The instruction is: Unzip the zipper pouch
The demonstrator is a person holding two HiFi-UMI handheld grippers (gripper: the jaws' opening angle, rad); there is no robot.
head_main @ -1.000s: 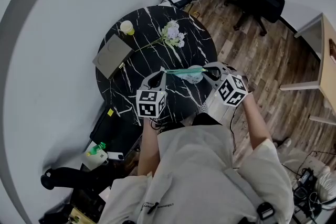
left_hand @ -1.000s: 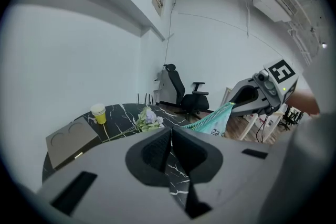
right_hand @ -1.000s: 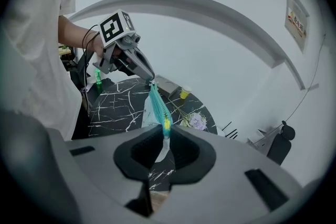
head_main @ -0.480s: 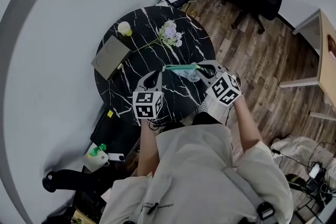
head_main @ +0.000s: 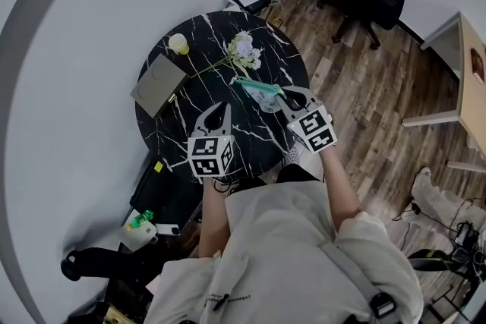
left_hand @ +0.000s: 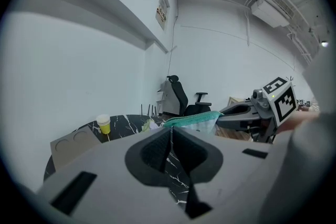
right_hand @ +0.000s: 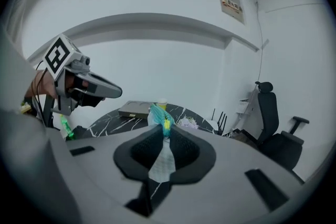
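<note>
no more stretch between both tongs like a second ago: left gripper (head_main: 222, 108) pinched shut on nothing, off the pouch. one teal zipper pouch (head_main: 258, 91) dangling above the round marble table (head_main: 250, 139), clamped in the right gripper (head_main: 282, 95). one yellow cup (head_main: 178, 43), one flower sprig (head_main: 245, 49), one cardboard tray (head_main: 160, 80). pouch contents not visible.

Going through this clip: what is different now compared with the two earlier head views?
The left tool has let go of the zipper pouch and drawn back toward the person, its jaws shut on nothing. The pouch, earlier stretched level between both tools, now slants from the right tool alone, which has rolled and stays clamped on its end. The cup, flowers and flat box on the table have not moved.
</note>
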